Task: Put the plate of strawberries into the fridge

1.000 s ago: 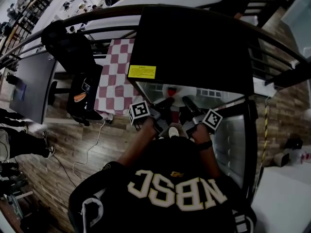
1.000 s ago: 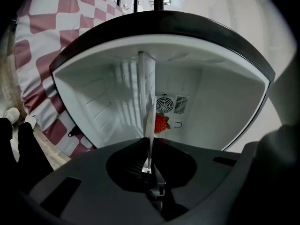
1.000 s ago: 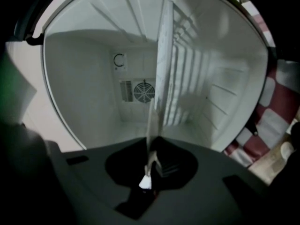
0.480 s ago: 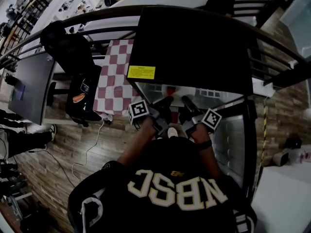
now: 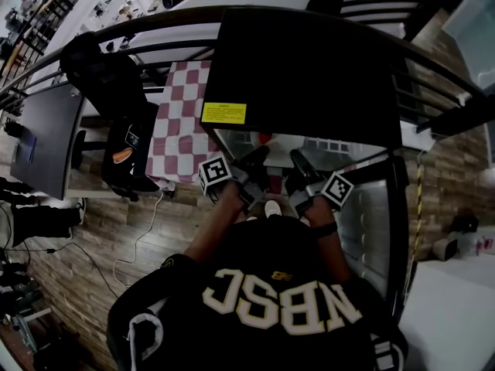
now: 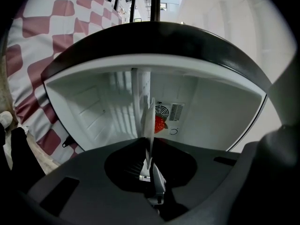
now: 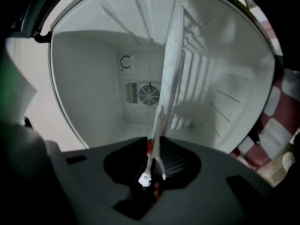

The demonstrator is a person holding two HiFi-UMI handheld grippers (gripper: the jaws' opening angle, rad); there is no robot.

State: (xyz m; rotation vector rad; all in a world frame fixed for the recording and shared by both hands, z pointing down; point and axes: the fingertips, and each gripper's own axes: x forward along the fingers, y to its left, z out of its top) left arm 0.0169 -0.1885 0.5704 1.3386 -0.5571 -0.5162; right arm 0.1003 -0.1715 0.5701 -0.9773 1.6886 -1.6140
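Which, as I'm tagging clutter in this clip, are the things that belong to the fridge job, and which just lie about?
Belong to the job: plate, strawberry, open fridge.
Just lying about: checkered cloth, black chair, cable on the floor.

I see thin white plate (image 6: 149, 121) edge-on w/ red strawberry (image 6: 160, 124) on it, at mouth of black fridge (image 5: 309, 68), door open, white inside.
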